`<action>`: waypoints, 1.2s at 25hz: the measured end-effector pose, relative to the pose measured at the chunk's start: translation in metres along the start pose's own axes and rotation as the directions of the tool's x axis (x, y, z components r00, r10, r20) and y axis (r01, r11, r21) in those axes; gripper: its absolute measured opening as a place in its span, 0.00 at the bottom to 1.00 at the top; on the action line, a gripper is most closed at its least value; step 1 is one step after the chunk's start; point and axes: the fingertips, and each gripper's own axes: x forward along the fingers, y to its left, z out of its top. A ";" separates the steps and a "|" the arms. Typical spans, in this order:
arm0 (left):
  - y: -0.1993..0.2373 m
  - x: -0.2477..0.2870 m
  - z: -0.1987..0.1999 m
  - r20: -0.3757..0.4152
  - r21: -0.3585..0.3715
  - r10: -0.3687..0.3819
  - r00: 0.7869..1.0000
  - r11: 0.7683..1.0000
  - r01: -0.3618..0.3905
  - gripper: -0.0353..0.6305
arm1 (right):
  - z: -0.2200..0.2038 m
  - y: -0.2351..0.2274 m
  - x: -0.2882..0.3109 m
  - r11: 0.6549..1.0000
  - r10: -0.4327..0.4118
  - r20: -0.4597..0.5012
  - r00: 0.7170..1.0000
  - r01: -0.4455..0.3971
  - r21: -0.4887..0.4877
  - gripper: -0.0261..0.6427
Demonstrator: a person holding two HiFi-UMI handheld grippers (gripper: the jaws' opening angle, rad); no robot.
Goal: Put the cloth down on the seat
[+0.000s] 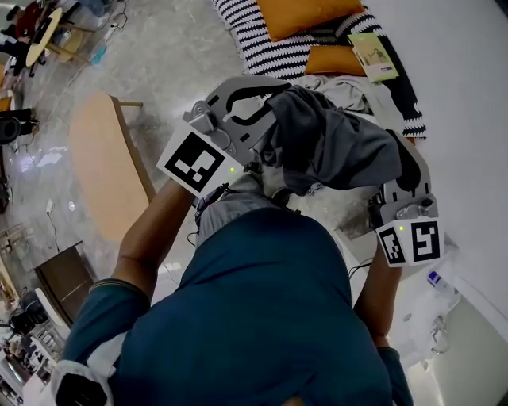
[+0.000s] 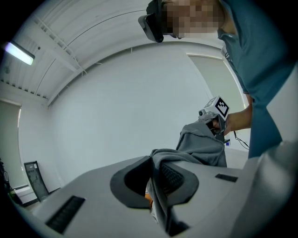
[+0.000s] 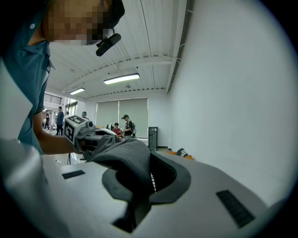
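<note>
A grey cloth (image 1: 341, 147) hangs stretched between my two grippers, in front of the person's chest. The left gripper (image 1: 274, 135) is shut on one end of it, the right gripper (image 1: 406, 158) on the other. In the left gripper view the cloth (image 2: 202, 144) runs from my pinched jaws (image 2: 156, 186) across to the right gripper (image 2: 215, 111). The right gripper view shows the cloth (image 3: 125, 158) draped over my shut jaws (image 3: 149, 183), leading to the left gripper (image 3: 77, 130). The seat, a sofa with a black-and-white striped cover (image 1: 270, 47), lies beyond the cloth.
Orange cushions (image 1: 305, 16), a booklet (image 1: 373, 55) and a heap of pale clothes (image 1: 349, 87) lie on the sofa. A wooden table (image 1: 103, 158) stands to the left. A white wall (image 3: 242, 102) is close on the right. Several people (image 3: 125, 125) stand far off.
</note>
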 end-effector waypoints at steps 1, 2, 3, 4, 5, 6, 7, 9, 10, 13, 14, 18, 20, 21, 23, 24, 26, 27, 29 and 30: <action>0.005 0.003 -0.002 0.009 0.002 -0.012 1.000 1.000 0.012 0.09 | 0.001 -0.001 0.004 1.000 -0.011 -0.007 1.000 0.011 -0.003 0.09; 0.011 0.005 -0.004 0.017 0.004 -0.024 1.000 1.000 0.024 0.09 | 0.003 -0.001 0.007 1.000 -0.023 -0.012 1.000 0.023 -0.005 0.09; 0.017 0.008 -0.004 0.024 0.005 -0.037 0.999 0.999 0.037 0.09 | 0.006 -0.001 0.011 0.999 -0.035 -0.016 0.999 0.035 -0.006 0.09; 0.023 0.010 -0.004 0.031 0.007 -0.050 0.998 0.999 0.050 0.09 | 0.009 -0.001 0.016 0.999 -0.046 -0.017 0.999 0.046 -0.009 0.09; 0.030 0.012 -0.004 0.037 0.012 -0.062 0.997 0.998 0.062 0.09 | 0.012 -0.002 0.021 0.998 -0.058 -0.017 0.998 0.058 -0.012 0.09; 0.036 0.014 -0.002 0.042 0.021 -0.074 0.996 0.997 0.073 0.09 | 0.016 -0.004 0.026 0.997 -0.072 -0.015 0.997 0.072 -0.015 0.09; 0.042 0.016 -0.001 0.047 0.033 -0.086 0.995 0.996 0.085 0.09 | 0.019 -0.006 0.032 0.996 -0.088 -0.013 0.996 0.088 -0.017 0.09; 0.054 0.018 0.001 0.060 0.057 -0.114 0.992 0.992 0.111 0.09 | 0.025 -0.008 0.043 0.992 -0.123 -0.009 0.992 0.123 -0.018 0.09; 0.059 0.019 0.002 0.070 0.067 -0.130 0.989 0.990 0.126 0.09 | 0.029 -0.008 0.047 0.990 -0.140 -0.006 0.990 0.139 -0.019 0.09; 0.074 0.022 0.005 0.106 0.080 -0.175 0.979 0.983 0.167 0.09 | 0.040 -0.005 0.058 0.983 -0.182 0.000 0.983 0.182 -0.030 0.09; 0.078 0.024 0.005 0.115 0.077 -0.185 0.976 0.981 0.177 0.09 | 0.042 -0.005 0.061 0.980 -0.196 0.000 0.981 0.196 -0.036 0.09; 0.084 0.038 0.002 0.129 0.085 -0.228 0.965 0.972 0.218 0.09 | 0.043 -0.007 0.062 0.970 -0.240 -0.015 0.971 0.239 -0.049 0.09; 0.085 0.045 0.004 0.144 0.094 -0.244 0.959 0.968 0.233 0.09 | 0.043 -0.013 0.061 0.965 -0.257 -0.023 0.966 0.255 -0.053 0.09; 0.085 0.048 0.005 0.151 0.096 -0.248 0.957 0.967 0.236 0.09 | 0.043 -0.017 0.060 0.964 -0.263 -0.023 0.965 0.261 -0.055 0.09; 0.088 0.057 0.006 0.155 0.088 -0.244 0.957 0.969 0.233 0.09 | 0.043 -0.025 0.060 0.964 -0.262 -0.020 0.965 0.260 -0.060 0.09; 0.088 0.062 0.006 0.150 0.084 -0.239 0.959 0.970 0.228 0.09 | 0.043 -0.029 0.059 0.965 -0.257 -0.018 0.966 0.255 -0.062 0.09; 0.084 0.071 0.009 0.135 0.085 -0.231 0.963 0.971 0.221 0.09 | 0.041 -0.037 0.054 0.968 -0.247 -0.014 0.969 0.246 -0.056 0.09; 0.081 0.075 0.012 0.135 0.067 -0.224 0.965 0.974 0.217 0.09 | 0.041 -0.043 0.050 0.968 -0.245 -0.010 0.970 0.244 -0.052 0.09; 0.076 0.086 0.018 0.141 0.003 -0.201 0.969 0.979 0.203 0.09 | 0.042 -0.055 0.043 0.970 -0.238 0.003 0.971 0.238 -0.049 0.09; 0.074 0.093 0.021 0.141 -0.014 -0.192 0.971 0.980 0.196 0.09 | 0.042 -0.063 0.040 0.971 -0.232 0.010 0.973 0.232 -0.049 0.09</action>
